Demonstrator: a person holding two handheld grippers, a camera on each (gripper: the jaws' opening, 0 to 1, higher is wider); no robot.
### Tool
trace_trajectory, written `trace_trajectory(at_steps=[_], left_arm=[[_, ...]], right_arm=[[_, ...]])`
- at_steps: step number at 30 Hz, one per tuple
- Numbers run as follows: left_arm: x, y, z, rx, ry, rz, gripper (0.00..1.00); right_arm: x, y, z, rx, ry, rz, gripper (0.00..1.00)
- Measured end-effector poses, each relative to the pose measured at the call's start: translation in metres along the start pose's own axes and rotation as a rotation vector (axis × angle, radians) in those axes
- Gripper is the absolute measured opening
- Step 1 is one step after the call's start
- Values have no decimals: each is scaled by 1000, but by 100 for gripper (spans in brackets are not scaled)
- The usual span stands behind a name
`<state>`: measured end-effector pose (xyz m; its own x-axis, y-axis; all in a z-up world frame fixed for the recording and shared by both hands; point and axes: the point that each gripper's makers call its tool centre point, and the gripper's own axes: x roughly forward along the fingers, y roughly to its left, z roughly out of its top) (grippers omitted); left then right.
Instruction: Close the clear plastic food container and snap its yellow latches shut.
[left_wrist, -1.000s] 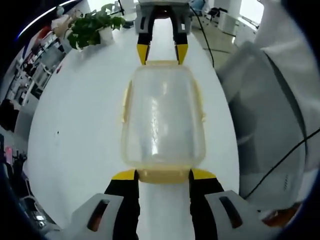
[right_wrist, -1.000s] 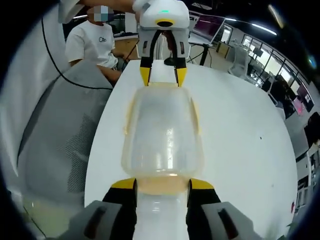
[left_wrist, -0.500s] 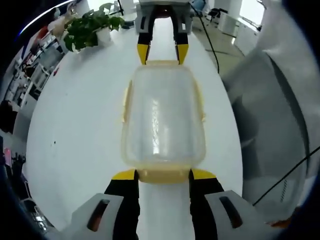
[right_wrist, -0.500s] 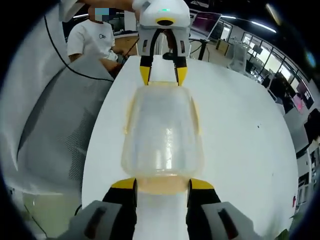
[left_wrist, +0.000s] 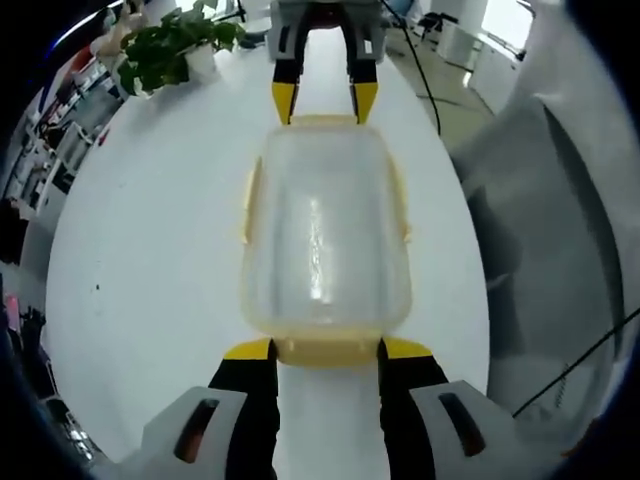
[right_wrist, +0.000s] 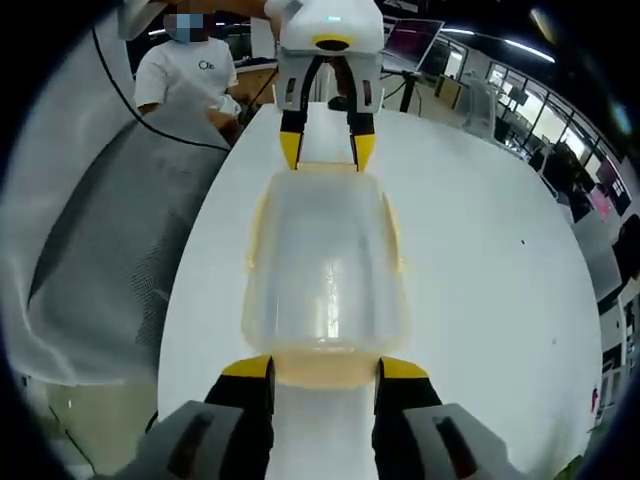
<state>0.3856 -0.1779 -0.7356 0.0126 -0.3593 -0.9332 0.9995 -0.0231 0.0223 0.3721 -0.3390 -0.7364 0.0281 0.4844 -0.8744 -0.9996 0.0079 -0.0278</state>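
Clear plastic food container (left_wrist: 325, 232), lid on, lies on the white table (left_wrist: 150, 260) lengthwise between the grippers: the left gripper (left_wrist: 327, 350) spread open with its yellow tips flanking the near-end yellow latch (left_wrist: 327, 350), the right gripper (right_wrist: 325, 368) likewise open at the opposite end latch (right_wrist: 325, 368), each equally near its own end. Side latches (left_wrist: 246, 205) run along the long edges. A potted plant (left_wrist: 160, 45) stands far left; grey mesh fabric (left_wrist: 540, 250) and a cable lie off the table's right edge.
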Motion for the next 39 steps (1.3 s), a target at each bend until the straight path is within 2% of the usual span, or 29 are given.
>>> trace_trajectory(at_steps=[16, 19, 25, 30, 32, 33, 37, 39], left_arm=[[7, -2, -2, -11, -4, -15, 37], [7, -2, -2, -2, 0, -16, 37], [9, -3, -4, 16, 7, -13, 38], [8, -4, -9, 23, 12, -14, 39], [7, -5, -13, 8, 21, -20, 41], [6, -6, -14, -14, 11, -24, 42], [0, -6, -14, -112, -40, -17, 45], [-3, -6, -17, -120, -46, -15, 48]], right_arm=[[7, 1, -5, 5, 8, 12, 37], [7, 4, -4, 22, 8, 33, 38], [10, 6, -7, -1, 39, 31, 39], [10, 11, -13, -27, 65, 38, 45], [7, 11, -14, -22, 64, 38, 43], [4, 11, -13, 10, 48, 36, 42], [-3, 8, -10, 30, 15, 14, 39], [-6, 7, -9, 42, 8, 4, 39]])
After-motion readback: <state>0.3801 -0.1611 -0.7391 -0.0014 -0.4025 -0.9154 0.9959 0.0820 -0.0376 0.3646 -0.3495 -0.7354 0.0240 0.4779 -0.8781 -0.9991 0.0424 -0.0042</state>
